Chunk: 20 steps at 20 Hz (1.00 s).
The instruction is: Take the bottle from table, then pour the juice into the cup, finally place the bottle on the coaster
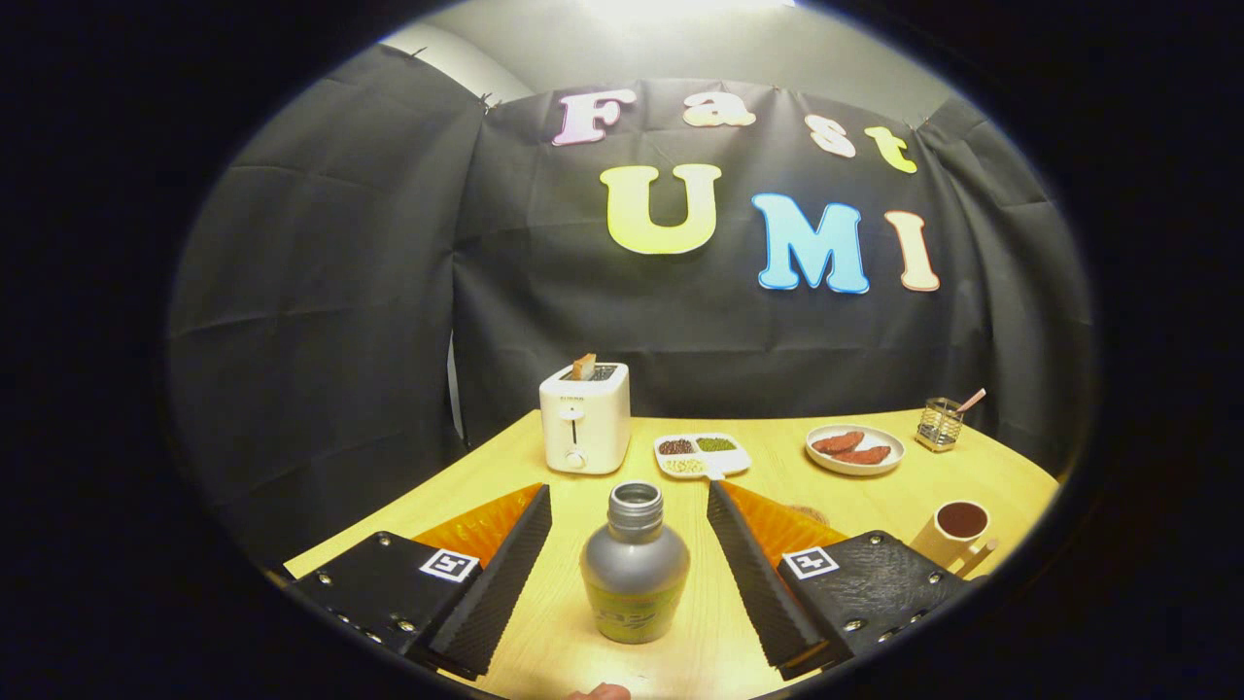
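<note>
A grey bottle with a yellow-green label and an open metal neck stands upright on the wooden table. It sits between the two fingers of my gripper, which is open, with a gap on each side of the bottle. A pale cup holding dark liquid stands to the right, beyond the right finger. A round coaster lies flat just past the right finger, partly hidden by it.
A white toaster with a slice of bread stands at the back left. Beside it lies a white divided tray of grains, then a plate with reddish food and a small wire holder. A fingertip shows at the near edge.
</note>
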Motion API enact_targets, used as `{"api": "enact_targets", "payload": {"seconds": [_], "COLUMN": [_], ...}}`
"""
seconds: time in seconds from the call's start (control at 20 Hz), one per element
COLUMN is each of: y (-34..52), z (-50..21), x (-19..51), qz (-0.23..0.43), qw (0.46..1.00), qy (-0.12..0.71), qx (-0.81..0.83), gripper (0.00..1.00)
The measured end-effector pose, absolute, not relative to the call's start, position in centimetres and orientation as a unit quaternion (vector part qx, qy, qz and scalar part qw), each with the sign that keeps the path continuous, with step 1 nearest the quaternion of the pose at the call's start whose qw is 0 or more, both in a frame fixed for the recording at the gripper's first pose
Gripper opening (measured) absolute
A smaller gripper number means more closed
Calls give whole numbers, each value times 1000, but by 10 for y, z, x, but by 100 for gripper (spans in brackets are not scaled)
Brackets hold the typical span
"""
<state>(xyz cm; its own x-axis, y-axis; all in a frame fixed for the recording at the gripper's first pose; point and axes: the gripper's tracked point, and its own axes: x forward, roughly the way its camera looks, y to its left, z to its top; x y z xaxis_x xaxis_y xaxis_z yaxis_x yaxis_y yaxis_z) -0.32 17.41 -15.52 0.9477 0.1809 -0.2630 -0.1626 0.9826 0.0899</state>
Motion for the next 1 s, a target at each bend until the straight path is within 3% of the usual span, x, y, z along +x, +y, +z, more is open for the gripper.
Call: {"api": "enact_targets", "payload": {"seconds": [1.0], "y": [184], "z": [-250], "x": [-9], "qz": [55], "qw": [969], "qy": [240], "qx": [38], "gripper": [99]}}
